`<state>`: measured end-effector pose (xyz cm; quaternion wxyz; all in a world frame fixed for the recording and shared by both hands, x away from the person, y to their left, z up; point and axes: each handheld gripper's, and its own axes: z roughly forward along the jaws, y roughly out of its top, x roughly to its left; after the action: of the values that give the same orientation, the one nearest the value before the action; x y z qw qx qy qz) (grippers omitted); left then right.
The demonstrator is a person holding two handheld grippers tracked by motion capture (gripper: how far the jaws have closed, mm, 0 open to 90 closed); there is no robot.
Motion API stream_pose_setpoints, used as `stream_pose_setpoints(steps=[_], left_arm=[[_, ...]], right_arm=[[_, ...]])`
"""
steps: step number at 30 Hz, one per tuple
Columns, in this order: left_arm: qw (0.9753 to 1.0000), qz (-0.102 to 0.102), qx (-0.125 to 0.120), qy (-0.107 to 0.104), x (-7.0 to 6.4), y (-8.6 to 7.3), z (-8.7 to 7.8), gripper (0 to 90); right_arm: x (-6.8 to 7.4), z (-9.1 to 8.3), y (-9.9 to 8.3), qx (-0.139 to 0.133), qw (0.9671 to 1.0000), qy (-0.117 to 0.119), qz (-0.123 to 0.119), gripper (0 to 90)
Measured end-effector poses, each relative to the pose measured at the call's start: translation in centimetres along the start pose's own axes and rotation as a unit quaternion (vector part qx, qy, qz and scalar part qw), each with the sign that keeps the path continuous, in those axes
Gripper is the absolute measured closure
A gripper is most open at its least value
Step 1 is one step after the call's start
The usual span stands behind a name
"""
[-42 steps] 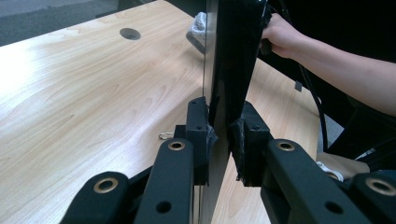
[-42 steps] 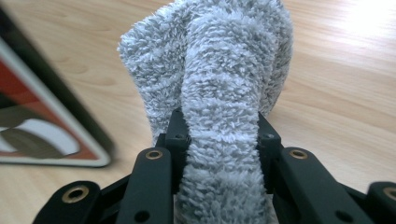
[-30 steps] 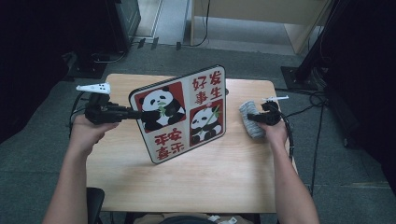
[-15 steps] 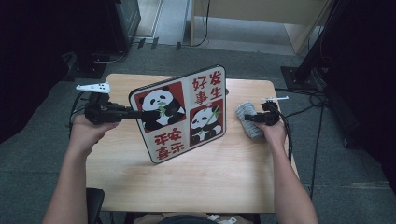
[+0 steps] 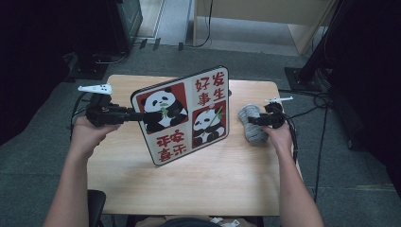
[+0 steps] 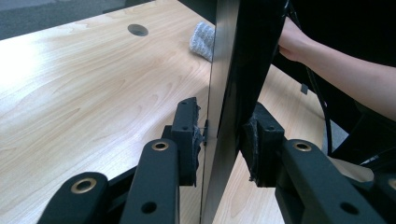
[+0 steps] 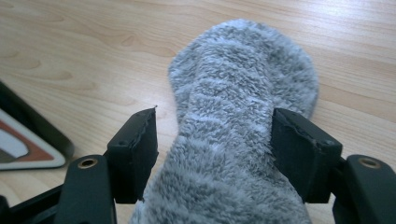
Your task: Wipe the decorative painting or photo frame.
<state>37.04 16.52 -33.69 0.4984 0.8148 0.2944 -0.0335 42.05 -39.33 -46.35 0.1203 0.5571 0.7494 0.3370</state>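
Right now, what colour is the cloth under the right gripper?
Grey, fuzzy cloth with faint paler bands; the right gripper view shows it best.

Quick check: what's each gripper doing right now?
Left gripper: shut on the edge of the tilted panda-print board.
Right gripper: open, jaws astride the fuzzy grey cloth.
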Motion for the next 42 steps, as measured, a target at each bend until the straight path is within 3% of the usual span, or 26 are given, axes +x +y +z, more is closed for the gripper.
stream_pose_setpoints(steps=[3, 14, 17, 33, 42], left_arm=[[1.0, -0.003, -0.001, -0.001, 0.0, 0.0, 0.1, 68.3], [1.0, -0.002, 0.005, 0.005, 0.1, -0.1, 0.3, 67.6], [0.9997, 0.0, 0.018, 0.019, 0.0, -0.2, 0.7, 67.1], [0.9995, -0.016, 0.0, 0.029, 0.9, -0.8, 0.7, 67.1], [0.9989, -0.021, 0.011, 0.041, 1.4, -1.2, 1.4, 66.6]], right_arm=[[0.3, -0.4, 0.0, 0.006, 0.9999, -0.003, -0.012, 33.0], [0.0, -1.9, -0.2, -0.015, 0.9999, -0.003, -0.003, 33.1], [0.3, -2.3, -0.2, -0.015, 0.9999, -0.002, -0.004, 33.2], [2.5, -3.4, -0.5, -0.027, 0.999, 0.009, -0.033, 33.4], [3.8, -4.1, -1.1, -0.029, 0.9984, 0.017, -0.045, 33.7]])
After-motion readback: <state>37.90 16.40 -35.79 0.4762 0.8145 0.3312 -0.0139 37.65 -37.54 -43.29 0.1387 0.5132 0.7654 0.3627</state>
